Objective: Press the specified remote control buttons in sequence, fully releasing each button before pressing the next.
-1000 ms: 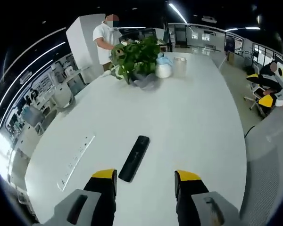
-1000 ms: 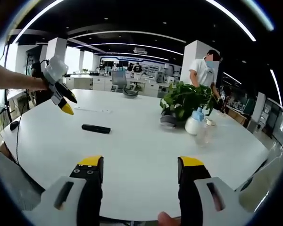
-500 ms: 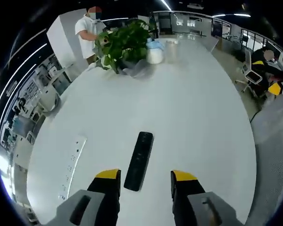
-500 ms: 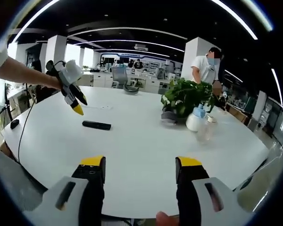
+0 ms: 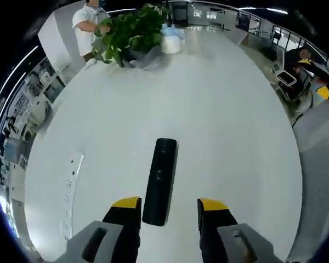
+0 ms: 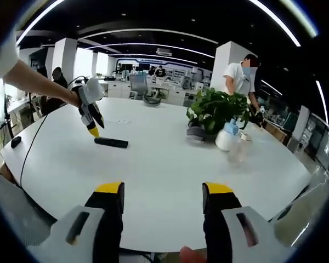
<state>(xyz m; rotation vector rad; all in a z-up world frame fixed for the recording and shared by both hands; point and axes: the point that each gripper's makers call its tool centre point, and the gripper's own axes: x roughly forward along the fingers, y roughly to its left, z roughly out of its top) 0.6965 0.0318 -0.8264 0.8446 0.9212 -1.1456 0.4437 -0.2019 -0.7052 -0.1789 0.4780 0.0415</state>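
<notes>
- Left gripper view: the left claw point(image 5: 169, 207) hangs with jaws apart over the white table point(image 5: 219, 126), the near end of the black remote control point(image 5: 159, 181) lying flat between its yellow tips. A potted plant point(image 5: 130, 30) stands far off.
- Right gripper view: the right claw point(image 6: 163, 192) is spread wide, holding nothing. Across the table the left claw points down just beside the remote, perhaps touching it.

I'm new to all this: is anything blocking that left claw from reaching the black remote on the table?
Nothing visible does. The remote lies alone on the bare white table, just ahead of the open left claw. The plant stands far beyond it.
</notes>
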